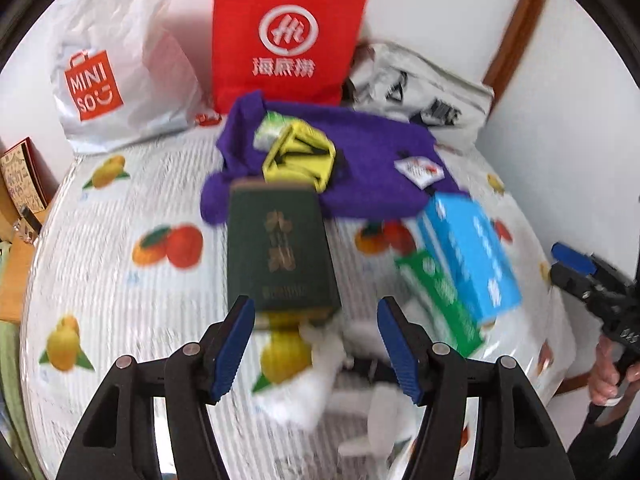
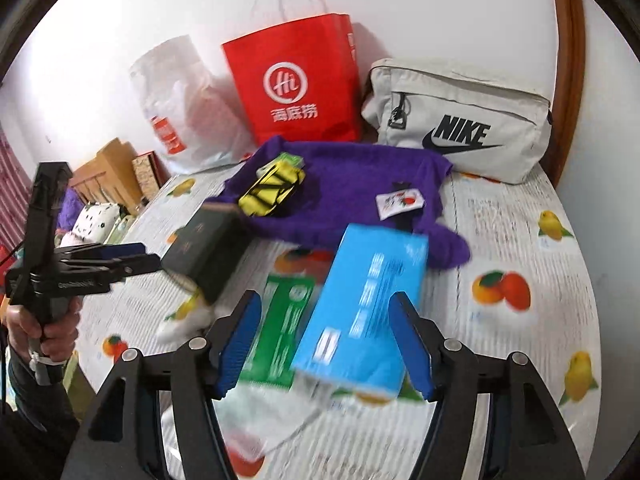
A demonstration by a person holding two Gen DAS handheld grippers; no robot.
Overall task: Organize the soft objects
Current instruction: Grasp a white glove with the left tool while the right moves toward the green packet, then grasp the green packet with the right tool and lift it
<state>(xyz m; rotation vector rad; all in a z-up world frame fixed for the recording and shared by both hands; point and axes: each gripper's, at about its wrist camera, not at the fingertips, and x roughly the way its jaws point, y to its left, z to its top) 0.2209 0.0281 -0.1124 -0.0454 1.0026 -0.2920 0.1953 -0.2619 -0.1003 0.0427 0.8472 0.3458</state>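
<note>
Left gripper (image 1: 316, 344) parted, nothing gripped, poised over white cloth (image 1: 320, 364) at 6 o'clock, dark green box (image 1: 280, 248) just beyond. Right gripper (image 2: 326, 340) likewise agape, framing blue box (image 2: 364, 304) without pinching. Purple cloth (image 2: 348, 196) crumpled at 12 o'clock under yellow pouch (image 2: 272, 188). Probably between grasps; next, clear boxes off, then pinch cloth edge.

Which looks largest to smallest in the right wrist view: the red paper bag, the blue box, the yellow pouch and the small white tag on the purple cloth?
1. Red paper bag and blue box: alike; the box is nearer the camera, so unranked.
2. Yellow pouch.
3. Small white tag.
</note>
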